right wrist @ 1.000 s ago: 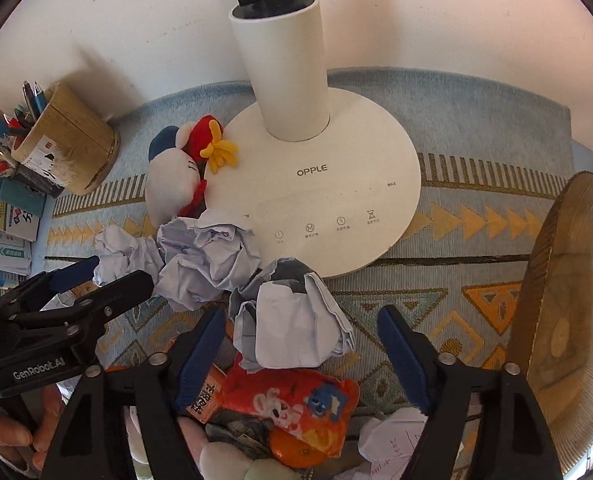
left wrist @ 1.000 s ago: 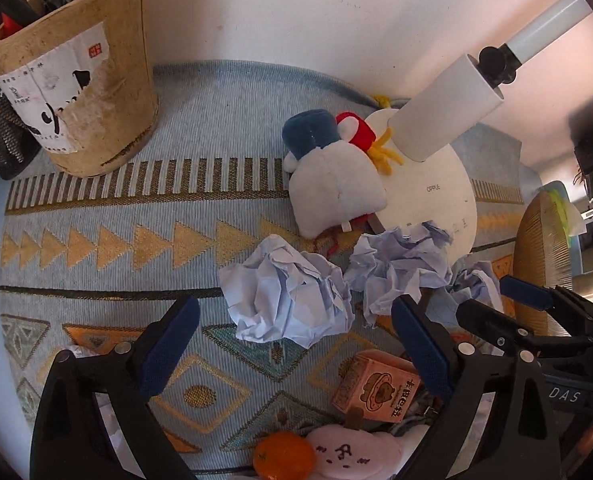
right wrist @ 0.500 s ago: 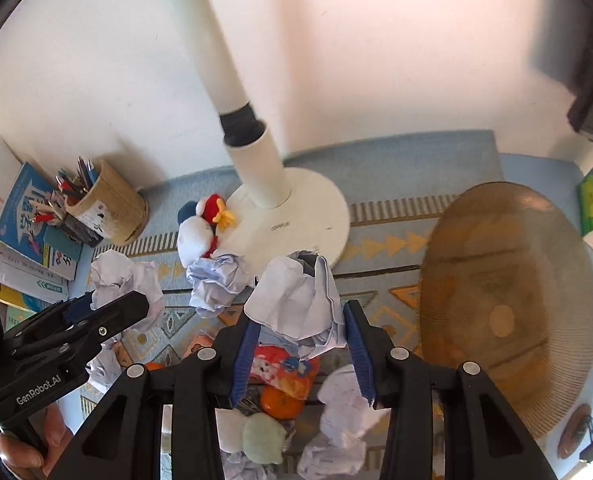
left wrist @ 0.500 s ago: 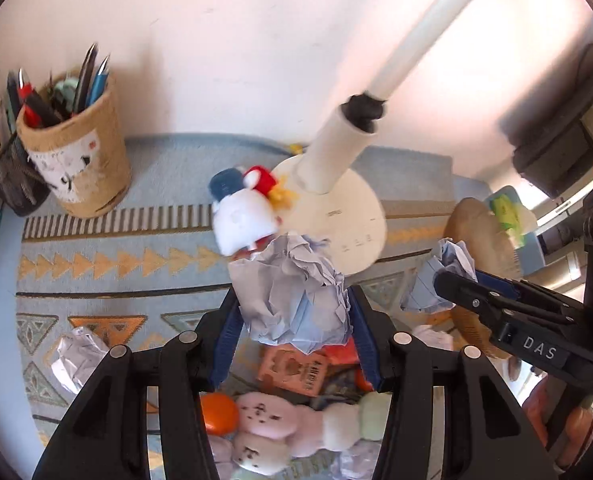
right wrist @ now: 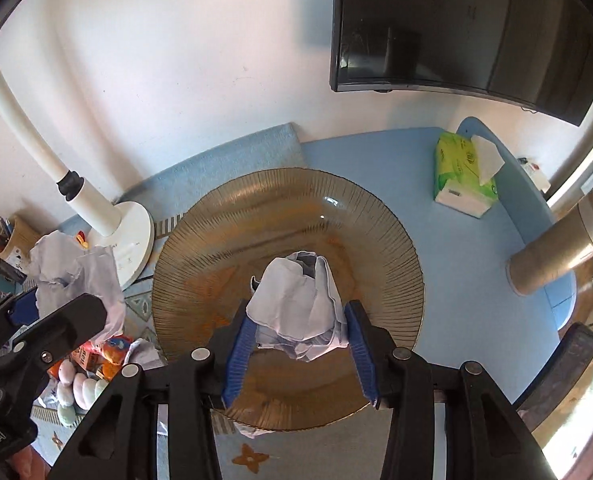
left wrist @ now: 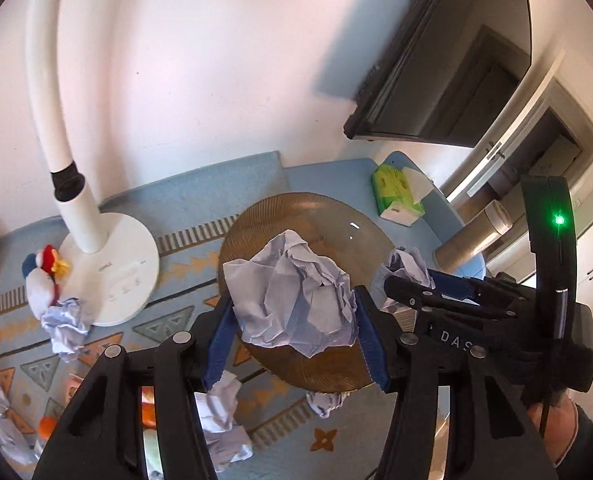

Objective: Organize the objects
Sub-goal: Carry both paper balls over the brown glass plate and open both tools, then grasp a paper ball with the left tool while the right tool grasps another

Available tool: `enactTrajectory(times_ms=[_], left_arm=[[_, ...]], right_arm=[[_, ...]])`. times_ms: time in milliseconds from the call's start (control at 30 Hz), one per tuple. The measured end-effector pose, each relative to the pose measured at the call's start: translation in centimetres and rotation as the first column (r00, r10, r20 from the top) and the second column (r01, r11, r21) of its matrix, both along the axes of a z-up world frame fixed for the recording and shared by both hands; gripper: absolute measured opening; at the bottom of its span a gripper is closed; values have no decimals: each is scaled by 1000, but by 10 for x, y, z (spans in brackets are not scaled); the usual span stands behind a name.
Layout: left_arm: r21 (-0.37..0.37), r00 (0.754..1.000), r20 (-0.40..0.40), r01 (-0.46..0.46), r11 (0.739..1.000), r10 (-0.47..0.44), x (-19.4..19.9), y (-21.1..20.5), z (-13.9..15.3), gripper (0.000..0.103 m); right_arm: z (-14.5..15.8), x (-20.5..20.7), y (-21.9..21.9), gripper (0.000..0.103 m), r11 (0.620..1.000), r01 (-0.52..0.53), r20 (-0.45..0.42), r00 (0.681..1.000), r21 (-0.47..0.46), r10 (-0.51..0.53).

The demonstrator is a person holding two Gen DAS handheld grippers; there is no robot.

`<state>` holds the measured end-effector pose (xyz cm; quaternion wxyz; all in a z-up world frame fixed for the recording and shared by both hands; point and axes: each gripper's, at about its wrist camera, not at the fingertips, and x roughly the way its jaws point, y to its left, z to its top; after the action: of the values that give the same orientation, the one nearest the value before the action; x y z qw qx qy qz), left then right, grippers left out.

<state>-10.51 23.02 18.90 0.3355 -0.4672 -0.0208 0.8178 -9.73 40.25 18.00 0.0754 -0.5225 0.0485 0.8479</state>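
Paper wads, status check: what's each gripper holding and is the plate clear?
Left gripper shut on a crumpled paper wad. Right gripper shut on second wad, over the amber plate. Plate bare, nothing blocking.

Left gripper [left wrist: 294, 332] and right gripper [right wrist: 298, 338] are held raised side by side, each with jaws clamped on its load.

Both wrist cameras look steeply down and forward along their fingers from well above the table. The left view faces the amber plate [left wrist: 296, 216] obliquely from its left; the right sits nearer, centred over it [right wrist: 288, 200]. Both share plate and lamp base [left wrist: 116, 280]
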Motion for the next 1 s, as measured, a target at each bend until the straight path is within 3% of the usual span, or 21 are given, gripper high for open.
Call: enactTrajectory(times_ms=[33, 67, 167, 333, 500, 633, 667, 733, 900, 1000], left_arm=[[-20, 1000, 16, -2, 1000, 2, 0, 10, -1, 59], [-47, 999, 37, -9, 999, 11, -2, 17, -5, 63], [-61, 997, 46, -55, 997, 58, 2, 18, -8, 66], [-7, 988, 63, -142, 990, 142, 13, -7, -8, 67], [34, 959, -62, -275, 961, 277, 38, -59, 22, 67], [14, 910, -119, -398, 917, 397, 61, -124, 39, 69], [5, 896, -115, -431, 902, 428, 65, -143, 38, 73], [-27, 860, -105, -504, 863, 499, 71, -182, 33, 93], [-89, 754, -43, -656, 750, 655, 79, -281, 10, 93], [-108, 708, 7, -702, 704, 706, 76, -334, -7, 94]], right_arm=[[0, 4, 4, 64, 1000, -12, 0, 1000, 13, 12], [2, 5, 7, 67, 1000, -21, -10, 1000, 21, 21], [4, 7, 9, 67, 998, -56, -30, 998, 21, 57], [-2, 7, 1, 67, 994, -104, -14, 995, -22, 104], [14, 7, -27, 67, 980, -192, -65, 980, -59, 188], [21, 5, -70, 67, 949, -290, -91, 955, -120, 281], [18, 3, -84, 67, 940, -316, -83, 948, -126, 307], [6, 1, -115, 67, 923, -361, -49, 932, -131, 358], [-17, -15, -183, 67, 876, -448, -1, 890, -181, 455], [-28, -31, -219, 67, 859, -479, 13, 872, -178, 489]])
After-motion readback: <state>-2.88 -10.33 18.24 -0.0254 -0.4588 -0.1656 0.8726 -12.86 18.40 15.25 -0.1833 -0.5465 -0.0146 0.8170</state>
